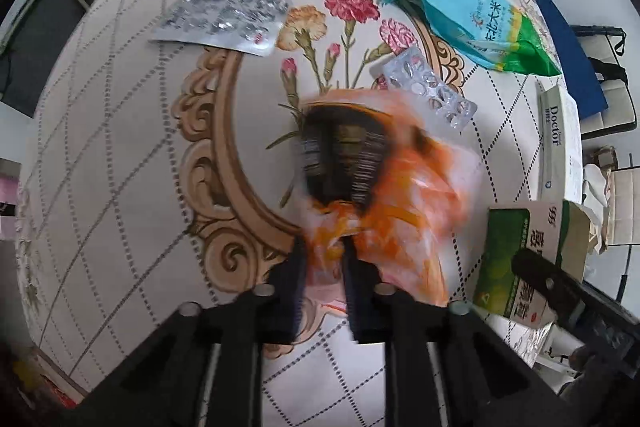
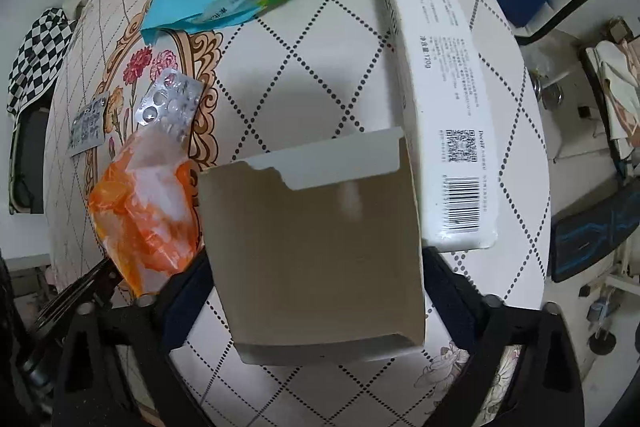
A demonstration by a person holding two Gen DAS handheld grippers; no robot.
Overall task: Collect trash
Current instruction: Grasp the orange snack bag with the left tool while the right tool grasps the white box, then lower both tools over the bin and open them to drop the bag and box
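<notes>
Left wrist view: my left gripper (image 1: pixel 324 267) is pinched tight on the orange bag (image 1: pixel 384 203), which lies mid-table.
Right wrist view: my right gripper (image 2: pixel 304 291) straddles the open box (image 2: pixel 316 247), jaws wide; whether the pads press it, I cannot tell.
Doing it well: squeeze the box walls evenly, lift both straight up.
Nearby: blister packs (image 1: pixel 430 87), blue pouch (image 1: pixel 468 23), long white carton (image 2: pixel 444 107) touching the box; mind it on lifting.

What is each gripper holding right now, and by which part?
Left gripper pinches the orange plastic bag by its near edge. Right gripper straddles the open carton by its sides; contact cannot be told.
</notes>
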